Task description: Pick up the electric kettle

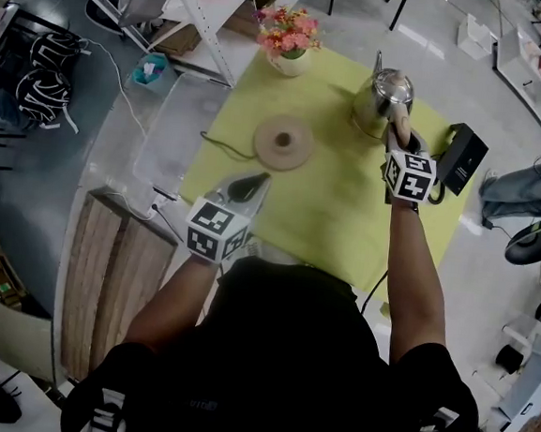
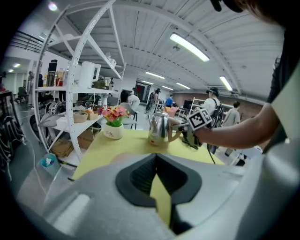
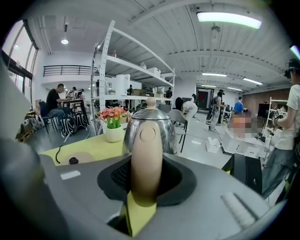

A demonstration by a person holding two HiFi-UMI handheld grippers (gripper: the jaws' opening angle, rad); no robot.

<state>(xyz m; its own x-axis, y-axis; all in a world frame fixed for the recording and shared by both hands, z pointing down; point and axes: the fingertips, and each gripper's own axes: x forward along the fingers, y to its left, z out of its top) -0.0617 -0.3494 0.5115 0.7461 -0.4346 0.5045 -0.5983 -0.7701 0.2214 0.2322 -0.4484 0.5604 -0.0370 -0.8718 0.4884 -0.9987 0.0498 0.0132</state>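
Note:
The steel electric kettle [image 1: 380, 98] stands upright on the yellow cloth [image 1: 327, 215] at the far right, off its base. Its beige handle [image 3: 146, 159] points toward me. My right gripper [image 1: 398, 129] is shut on that handle, which fills the gap between the jaws in the right gripper view. From the left gripper view the kettle [image 2: 159, 129] appears with the right hand beside it. The round tan kettle base [image 1: 283, 143] lies on the cloth to the kettle's left. My left gripper [image 1: 252, 188] hovers low over the cloth's near left part, shut and holding nothing.
A white pot of pink flowers [image 1: 290, 45] stands at the cloth's far edge. A black box [image 1: 462, 157] sits at the right edge, next to my right hand. A cord [image 1: 222, 144] runs off the left side. White shelving [image 1: 199, 11] stands beyond the table.

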